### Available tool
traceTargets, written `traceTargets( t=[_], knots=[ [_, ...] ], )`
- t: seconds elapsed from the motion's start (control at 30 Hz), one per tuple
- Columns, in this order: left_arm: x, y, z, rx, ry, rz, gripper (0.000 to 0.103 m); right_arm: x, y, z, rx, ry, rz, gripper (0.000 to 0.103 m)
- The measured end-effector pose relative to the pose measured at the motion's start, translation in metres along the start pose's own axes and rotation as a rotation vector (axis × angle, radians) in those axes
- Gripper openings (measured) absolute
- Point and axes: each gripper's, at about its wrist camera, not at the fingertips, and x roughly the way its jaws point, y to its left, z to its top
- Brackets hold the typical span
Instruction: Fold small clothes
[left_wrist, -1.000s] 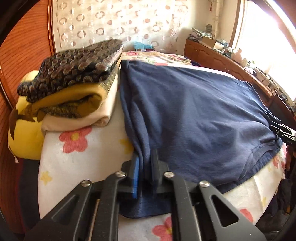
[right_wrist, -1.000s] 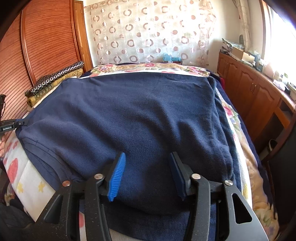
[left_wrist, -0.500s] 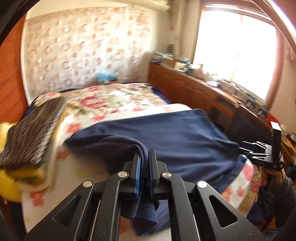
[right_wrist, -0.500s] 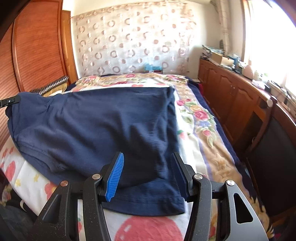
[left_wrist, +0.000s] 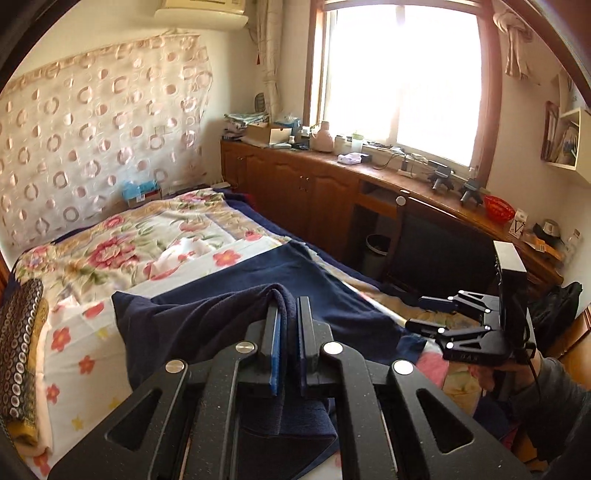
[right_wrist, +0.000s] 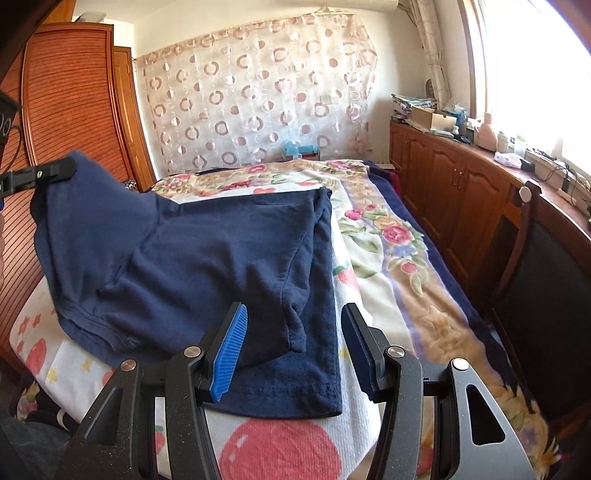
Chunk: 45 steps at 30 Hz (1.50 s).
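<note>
A navy blue garment (right_wrist: 207, 258) lies on the flowered bed cover (right_wrist: 388, 266). My left gripper (left_wrist: 287, 317) is shut on a fold of the navy garment (left_wrist: 207, 314) and holds that edge lifted above the bed. In the right wrist view it shows at the far left (right_wrist: 40, 173), holding the raised corner. My right gripper (right_wrist: 295, 347) is open and empty, its fingers either side of the garment's near right corner, just above it. It also shows in the left wrist view (left_wrist: 432, 314) at the right.
A stack of folded clothes (left_wrist: 22, 354) lies at the bed's left edge. Wooden cabinets (right_wrist: 461, 192) with clutter on top run along the right under the window. A dark chair (right_wrist: 546, 277) stands beside the bed. A wooden wardrobe (right_wrist: 66, 110) stands at the left.
My left gripper has lifted the garment's left edge and swung it up and toward the right. The garment has folded narrower across the bed. My right gripper stayed open over the near edge.
</note>
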Motion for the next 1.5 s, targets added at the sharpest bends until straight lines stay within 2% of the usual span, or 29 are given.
traceTargets(
  t=[0.07, 0.13, 0.2, 0.27, 0.33, 0.43, 0.47, 0.77, 1.3, 1.37, 1.4, 1.43, 1.5],
  knots=[
    [0.004, -0.005, -0.006, 0.009, 0.028, 0.02, 0.013, 0.0, 0.003, -0.001, -0.005, -0.003, 0.004, 0.055],
    [0.01, -0.001, -0.014, -0.007, 0.063, -0.012, 0.028, -0.002, 0.005, -0.002, -0.01, -0.006, 0.01, 0.055],
    [0.007, 0.004, -0.022, -0.011, 0.064, 0.004, 0.04, -0.001, 0.007, -0.003, -0.019, -0.004, 0.019, 0.055],
    [0.0, 0.011, -0.031, -0.018, 0.063, 0.046, 0.042, 0.002, 0.011, -0.003, -0.029, 0.002, 0.026, 0.055],
    [-0.006, 0.017, -0.037, -0.04, 0.06, 0.052, 0.059, 0.006, 0.015, -0.002, -0.037, 0.005, 0.036, 0.055],
    [-0.017, 0.028, -0.049, -0.065, 0.038, 0.083, 0.077, 0.013, 0.025, 0.004, -0.064, 0.009, 0.058, 0.055],
    [-0.021, 0.033, -0.054, -0.079, 0.035, 0.094, 0.081, 0.015, 0.028, 0.006, -0.076, 0.009, 0.066, 0.055],
    [-0.036, 0.066, -0.085, -0.169, 0.028, 0.146, 0.081, 0.057, 0.066, 0.023, -0.18, 0.08, 0.144, 0.055],
    [-0.051, 0.086, -0.099, -0.206, 0.0, 0.204, 0.081, 0.102, 0.083, 0.05, -0.287, 0.229, 0.155, 0.055],
    [-0.051, 0.086, -0.1, -0.208, 0.0, 0.207, 0.081, 0.102, 0.083, 0.052, -0.293, 0.227, 0.152, 0.047],
    [-0.052, 0.087, -0.1, -0.209, 0.0, 0.208, 0.081, 0.102, 0.086, 0.051, -0.298, 0.225, 0.152, 0.038],
    [-0.052, 0.087, -0.101, -0.21, -0.001, 0.207, 0.081, 0.1, 0.087, 0.052, -0.306, 0.216, 0.151, 0.025],
    [-0.052, 0.087, -0.101, -0.211, 0.0, 0.209, 0.081, 0.096, 0.089, 0.052, -0.32, 0.203, 0.162, 0.013]
  ],
)
